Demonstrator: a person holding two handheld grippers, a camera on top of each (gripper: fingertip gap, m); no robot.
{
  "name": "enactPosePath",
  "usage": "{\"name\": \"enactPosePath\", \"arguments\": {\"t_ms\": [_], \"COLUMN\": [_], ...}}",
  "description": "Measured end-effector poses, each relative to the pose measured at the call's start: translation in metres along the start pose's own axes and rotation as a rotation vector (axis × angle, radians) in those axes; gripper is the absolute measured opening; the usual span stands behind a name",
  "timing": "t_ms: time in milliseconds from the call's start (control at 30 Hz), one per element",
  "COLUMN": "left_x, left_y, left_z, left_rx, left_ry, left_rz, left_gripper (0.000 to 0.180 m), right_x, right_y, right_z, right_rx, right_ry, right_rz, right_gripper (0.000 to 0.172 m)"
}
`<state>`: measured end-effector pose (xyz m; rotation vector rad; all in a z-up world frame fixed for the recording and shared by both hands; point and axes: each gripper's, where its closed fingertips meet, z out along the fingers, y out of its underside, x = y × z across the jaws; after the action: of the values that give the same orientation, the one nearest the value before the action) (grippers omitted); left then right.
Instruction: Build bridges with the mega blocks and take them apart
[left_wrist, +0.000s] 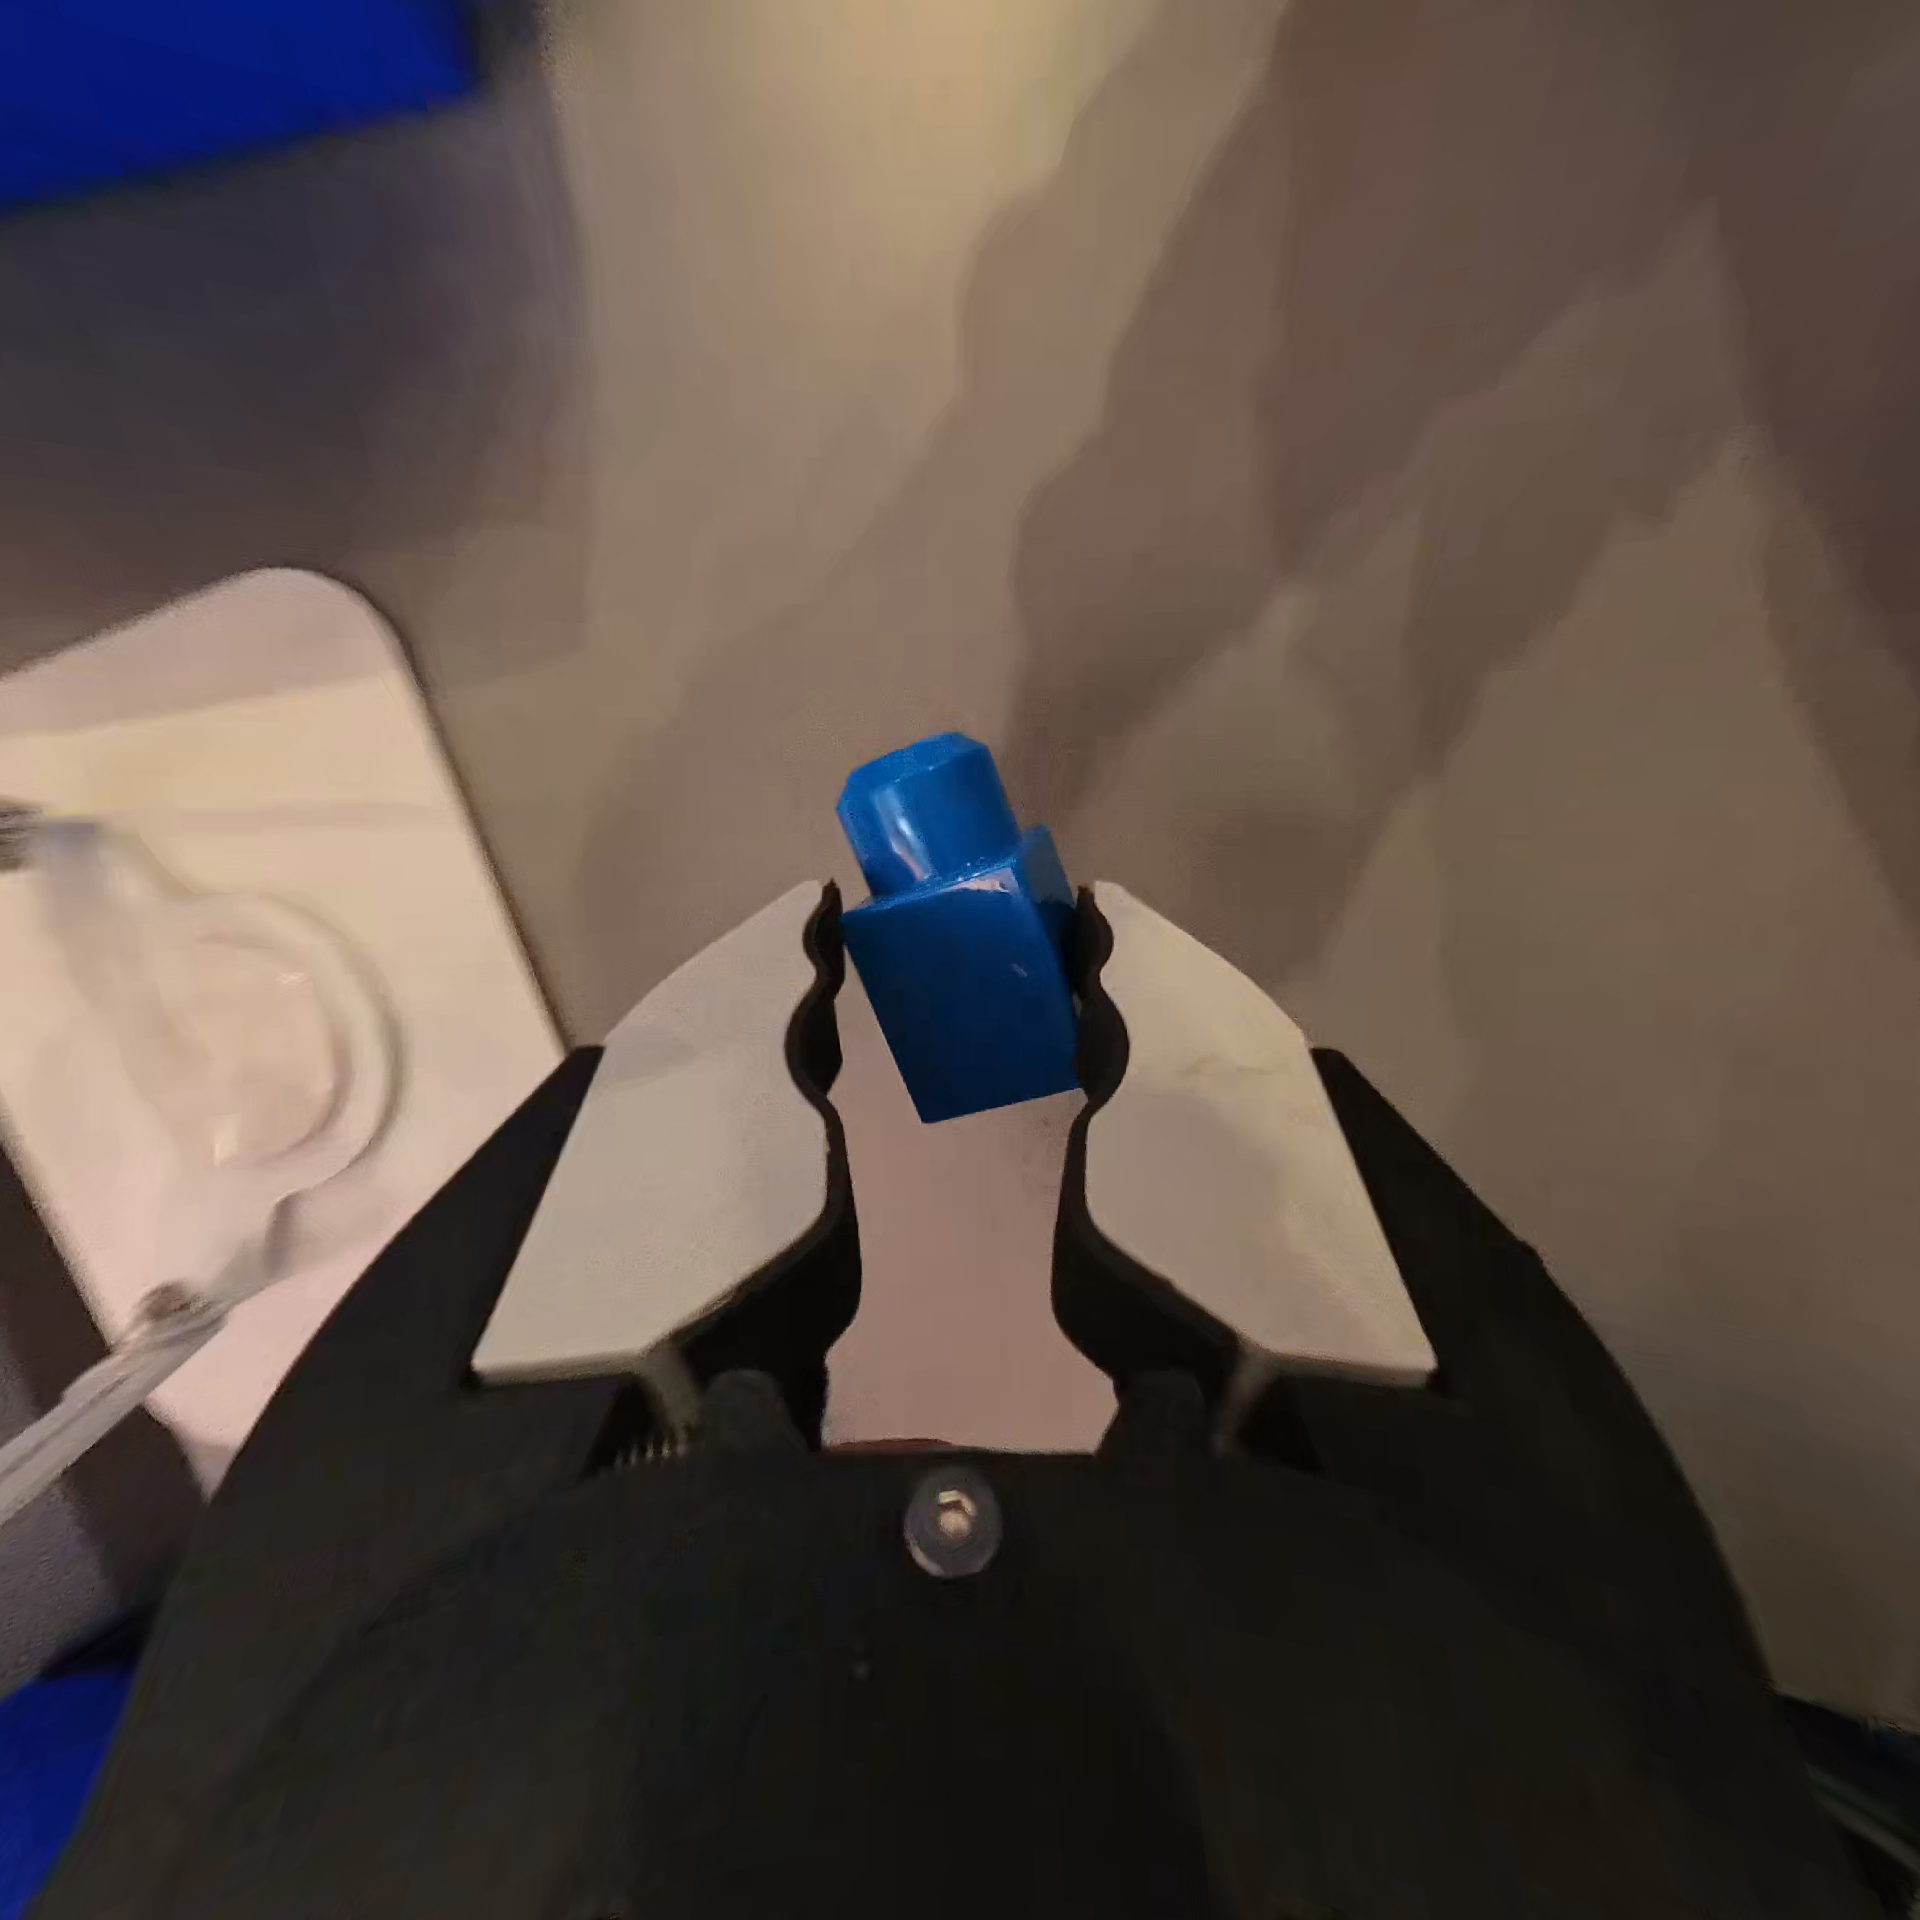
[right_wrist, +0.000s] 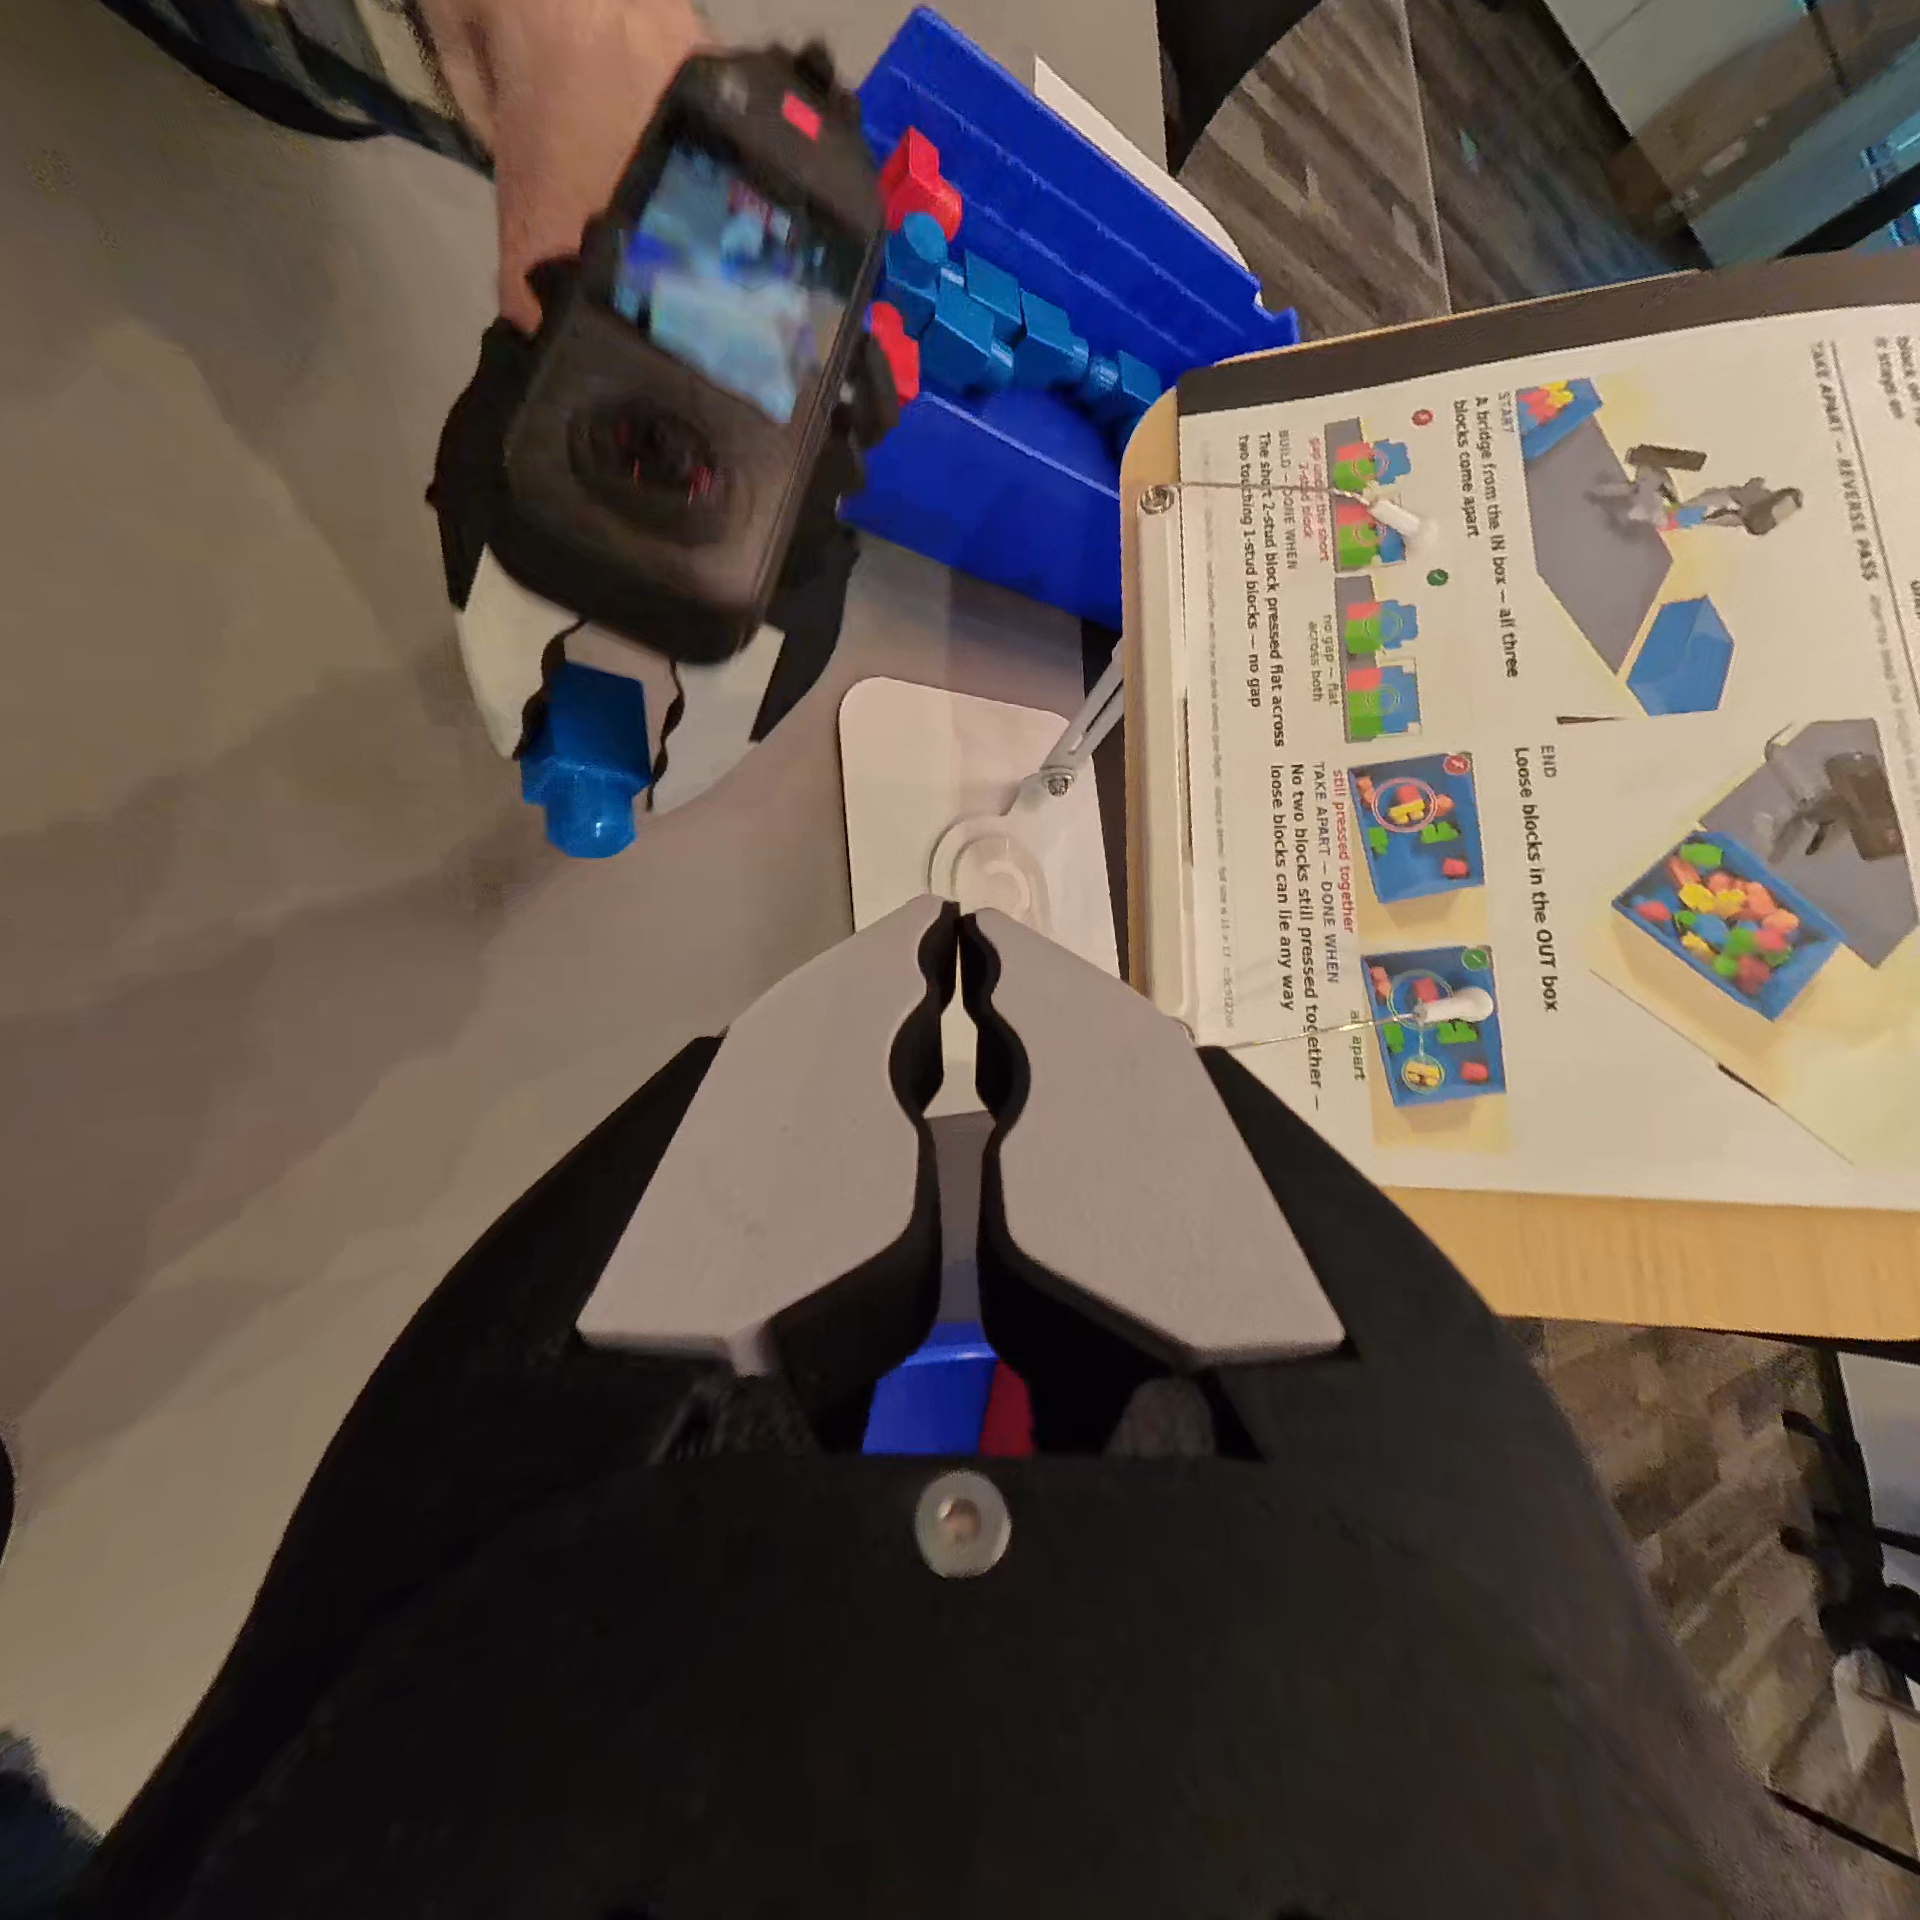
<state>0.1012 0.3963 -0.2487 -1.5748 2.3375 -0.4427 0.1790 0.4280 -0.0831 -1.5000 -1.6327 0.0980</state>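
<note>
The left hand-held gripper clamps a blue 1-stud block, stud pointing forward, well left of the clenched, empty-tipped right hand-held gripper.

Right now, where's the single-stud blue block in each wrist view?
Left wrist view: blue block at centre, clamped in the left tool, stud pointing away.
Right wrist view: same block left of centre, in that tool.
Shared landmark: white stand base.
</note>
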Motion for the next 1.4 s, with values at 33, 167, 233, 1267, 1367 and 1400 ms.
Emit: {"name": "enactPosePath", "arguments": {"t_ms": [33, 167, 233, 1267, 1367, 1400], "left_x": [0.001, 0.008, 0.007, -0.102, -0.109, -0.107], "left_y": [0.004, 0.022, 0.02, 0.335, 0.318, 0.314], "left_z": [0.012, 0.036, 0.037, -0.091, -0.083, -0.085], "left_rx": [-0.023, -0.12, -0.102, -0.429, -0.356, -0.343], "left_ry": [0.017, 0.083, 0.084, -0.326, -0.301, -0.284], "left_rz": [-0.005, -0.012, -0.018, -1.054, -0.988, -0.988], "left_gripper": [0.042, 0.042, 0.054, 0.059, 0.048, 0.044], "right_x": [0.0, -0.001, -0.001, -0.001, -0.002, -0.002], "right_y": [0.001, 0.004, 0.004, 0.014, 0.013, 0.014], "right_z": [0.0, 0.003, 0.004, -0.002, -0.001, -0.001], "right_rx": [-0.006, -0.016, -0.019, -0.072, -0.073, -0.076], "right_ry": [0.001, -0.013, -0.017, -0.006, -0.011, -0.009], "right_rz": [0.0, 0.002, 0.001, 0.01, 0.007, 0.006], "right_gripper": [0.0, 0.0, 0.0, 0.0, 0.0, 0.0]}}
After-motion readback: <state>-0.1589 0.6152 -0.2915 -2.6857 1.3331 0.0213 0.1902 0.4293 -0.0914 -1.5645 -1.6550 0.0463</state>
